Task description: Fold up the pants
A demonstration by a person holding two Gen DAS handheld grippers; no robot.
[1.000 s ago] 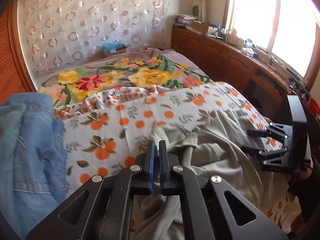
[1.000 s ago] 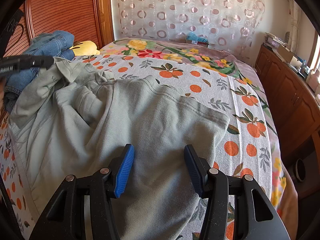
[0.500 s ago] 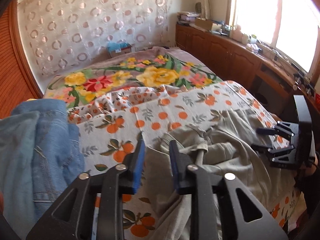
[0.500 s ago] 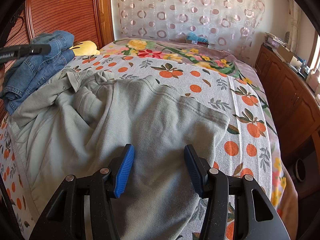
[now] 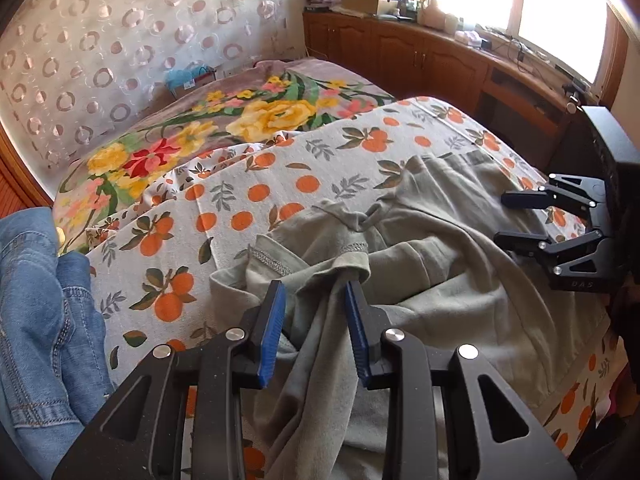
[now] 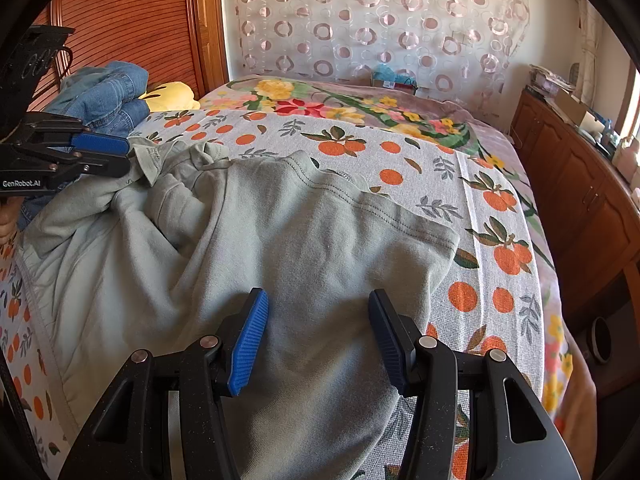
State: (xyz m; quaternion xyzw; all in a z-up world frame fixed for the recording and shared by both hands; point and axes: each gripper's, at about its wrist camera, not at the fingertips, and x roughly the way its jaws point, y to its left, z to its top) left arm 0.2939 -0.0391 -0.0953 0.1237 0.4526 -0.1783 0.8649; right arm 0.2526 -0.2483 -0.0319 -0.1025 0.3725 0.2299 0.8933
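On the orange-print bedspread (image 6: 472,184) lie the sage-green cotton pants (image 6: 304,240), long axis running between both hands. Left gripper (image 5: 316,320), jaws just opened, straddles their bunched end unclamped; right gripper (image 6: 318,332) hovers open over the flat end.

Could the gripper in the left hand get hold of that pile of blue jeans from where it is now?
Probably yes. The blue jeans lie on the bed just beside the left gripper, with nothing between them. Its jaws stand open, gripping nothing, though a fold of the grey-green pants lies between them.

Sunlit window (image 5: 560,12) above wooden cabinets (image 5: 400,52); circle-patterned curtain (image 6: 380,16).
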